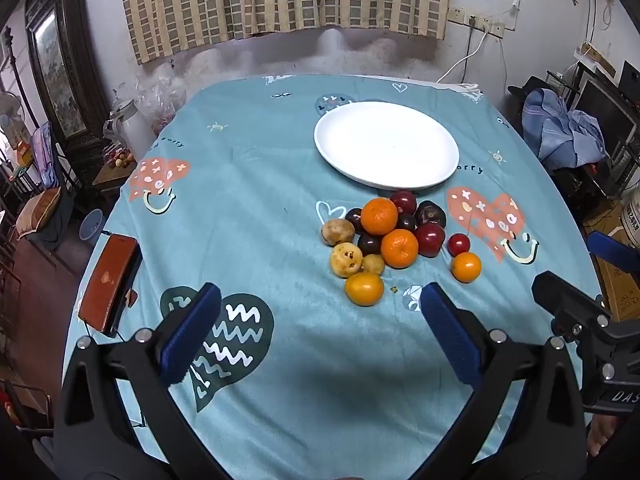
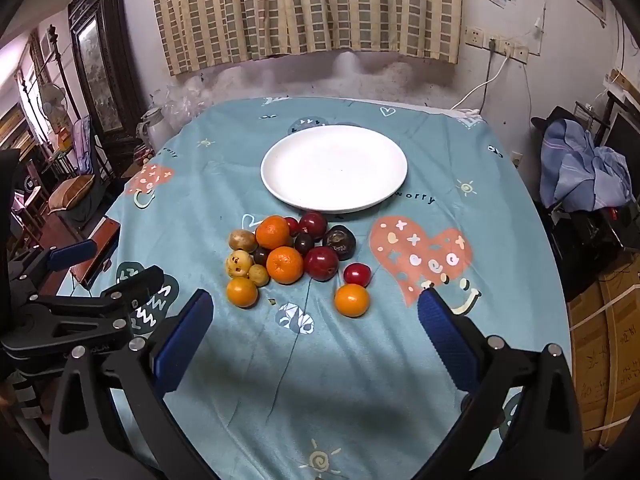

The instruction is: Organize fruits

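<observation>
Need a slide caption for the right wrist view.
Open right gripper hovers before piled fruit and an empty white plate.

Tablecloth (image 2: 360, 360) — printed "worry" beside the plate (image 2: 280, 184) — nothing else legible

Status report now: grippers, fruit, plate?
Left gripper open, empty. Right gripper open, empty. Fruit piled on cloth, plate bare. Nothing in the way.

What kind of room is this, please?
Probably a lived-in home room: a table under a printed tablecloth, a checked curtain on the wall, and clothes piled at the side.
</observation>
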Demonstrator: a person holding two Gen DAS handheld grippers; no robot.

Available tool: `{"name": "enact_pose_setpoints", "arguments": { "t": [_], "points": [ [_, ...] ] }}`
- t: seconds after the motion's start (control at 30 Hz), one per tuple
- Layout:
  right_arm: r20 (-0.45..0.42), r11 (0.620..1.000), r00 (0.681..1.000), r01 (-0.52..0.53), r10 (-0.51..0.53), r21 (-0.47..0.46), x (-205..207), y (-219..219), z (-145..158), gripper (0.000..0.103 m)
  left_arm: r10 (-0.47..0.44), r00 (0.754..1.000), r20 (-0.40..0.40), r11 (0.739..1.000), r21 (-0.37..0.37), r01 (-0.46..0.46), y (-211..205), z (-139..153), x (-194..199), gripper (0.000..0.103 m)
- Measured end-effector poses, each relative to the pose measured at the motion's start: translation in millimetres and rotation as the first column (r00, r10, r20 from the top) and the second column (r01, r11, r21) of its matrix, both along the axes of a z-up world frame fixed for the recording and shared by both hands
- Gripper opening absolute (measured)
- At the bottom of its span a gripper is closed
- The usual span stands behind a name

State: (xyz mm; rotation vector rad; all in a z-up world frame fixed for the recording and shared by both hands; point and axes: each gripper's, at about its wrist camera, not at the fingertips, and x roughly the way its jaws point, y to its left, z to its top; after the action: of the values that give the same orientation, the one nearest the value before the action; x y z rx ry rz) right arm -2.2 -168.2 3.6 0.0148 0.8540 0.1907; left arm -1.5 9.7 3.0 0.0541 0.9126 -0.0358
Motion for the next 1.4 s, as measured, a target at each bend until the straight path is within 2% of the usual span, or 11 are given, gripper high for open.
{"name": "enact_pose_setpoints", "arguments": {
  "t": [1.4],
  "points": [
    [-0.005,1.000,1.000,0.005,-0.005,0.005,0.0,3.0,-2.3,0.102,-0.001,1.000,-0.009,1.000,0.005,0.001,1.9,-7.7,-1.6,0.101]
  ]
}}
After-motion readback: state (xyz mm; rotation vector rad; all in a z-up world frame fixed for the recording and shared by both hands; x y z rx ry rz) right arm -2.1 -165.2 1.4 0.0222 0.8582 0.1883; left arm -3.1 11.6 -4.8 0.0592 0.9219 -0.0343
